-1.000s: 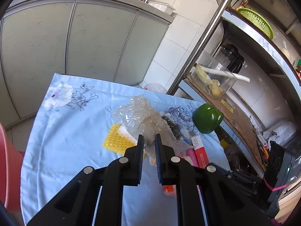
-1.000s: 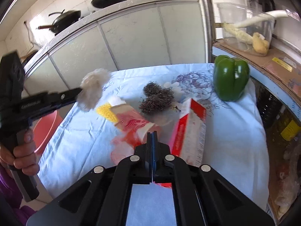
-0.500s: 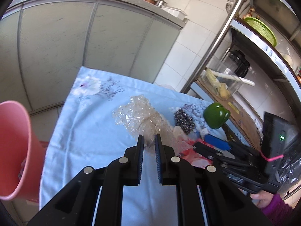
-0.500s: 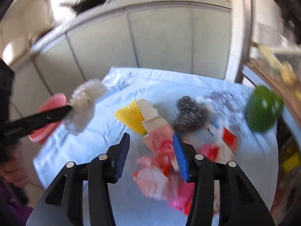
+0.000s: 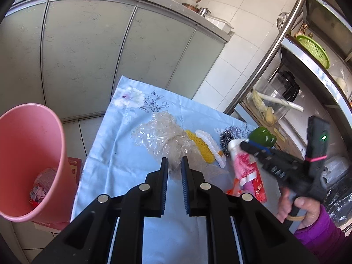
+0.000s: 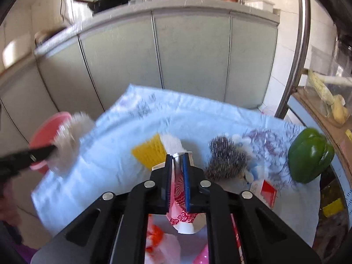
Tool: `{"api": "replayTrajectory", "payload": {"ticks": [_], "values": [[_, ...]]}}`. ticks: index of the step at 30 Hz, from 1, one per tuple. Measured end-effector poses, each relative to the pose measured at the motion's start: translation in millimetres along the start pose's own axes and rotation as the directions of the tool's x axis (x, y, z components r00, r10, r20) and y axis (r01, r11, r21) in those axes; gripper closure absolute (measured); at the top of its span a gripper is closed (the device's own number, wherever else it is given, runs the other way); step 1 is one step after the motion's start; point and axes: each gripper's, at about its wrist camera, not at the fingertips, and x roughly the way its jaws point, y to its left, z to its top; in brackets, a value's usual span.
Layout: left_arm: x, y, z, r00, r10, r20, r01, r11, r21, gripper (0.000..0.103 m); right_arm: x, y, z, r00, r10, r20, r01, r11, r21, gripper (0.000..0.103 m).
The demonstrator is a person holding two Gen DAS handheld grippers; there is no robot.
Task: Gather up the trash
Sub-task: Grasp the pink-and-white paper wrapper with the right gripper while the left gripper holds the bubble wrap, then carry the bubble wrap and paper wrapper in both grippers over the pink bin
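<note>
The bench (image 5: pixel 114 154), covered w/ a pale blue floral cloth, is seen in front of grey-green cabinet doors (image 5: pixel 88 55). A tall pink plastic bin (image 5: pixel 28 154) is stood on the floor just left of the bench, w/ scraps of trash visible at its bottom. A glossy green bell pepper (image 6: pixel 310 154) is set near the bench's right edge. A crumpled clear plastic film wad (image 5: pixel 162 138) is gripped by the left tool (image 5: pixel 175 169), jaws narrow, and is held up over the bench's left part, near the bin. A yellow-and-white mesh sponge (image 6: pixel 151 151) is laid mid-bench, w/ a grey steel-wool scourer (image 6: pixel 226 160) just right of it. A red-and-white patterned wrapper (image 6: pixel 179 187) is clamped betw. the jaws of the right tool (image 6: pixel 178 171), jaws nearly together on it, raised above the bench's near side. A red-and-white flat carton (image 6: pixel 266 189) is seen lying near the scourer, and more orange and pink wrappers (image 6: pixel 158 239) are seen below the right tool
</note>
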Motion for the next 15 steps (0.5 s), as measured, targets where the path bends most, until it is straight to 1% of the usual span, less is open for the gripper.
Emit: {"api": "replayTrajectory", "payload": {"ticks": [3, 7, 10, 13, 15], "values": [[-9, 4, 1, 1.0, -0.001, 0.025, 0.001, 1.0, -0.011, 0.092, -13, 3, 14, 0.999, 0.035, 0.04, -0.036, 0.999, 0.019, 0.093], [-27, 15, 4, 0.998, 0.015, 0.067, -0.014, 1.0, -0.026, 0.092, -22, 18, 34, 0.991, 0.105, 0.085, -0.107, 0.994, 0.027, 0.093], [-45, 26, 4, 0.993, 0.054, 0.108, -0.05, 0.998, -0.04, 0.092, -19, 39, 46, 0.981, 0.165, 0.1, -0.168, 0.986, 0.021, 0.093], [-62, 42, 4, 0.984, 0.106, 0.14, -0.098, 0.993, -0.062, 0.092, -12, 68, 57, 0.967, 0.233, 0.1, -0.234, 0.972, -0.001, 0.093], [-73, 53, 3, 0.977, 0.143, 0.156, -0.132, 0.988, -0.081, 0.092, -3, 94, 64, 0.952, 0.294, 0.084, -0.293, 0.956, -0.019, 0.093]]}}
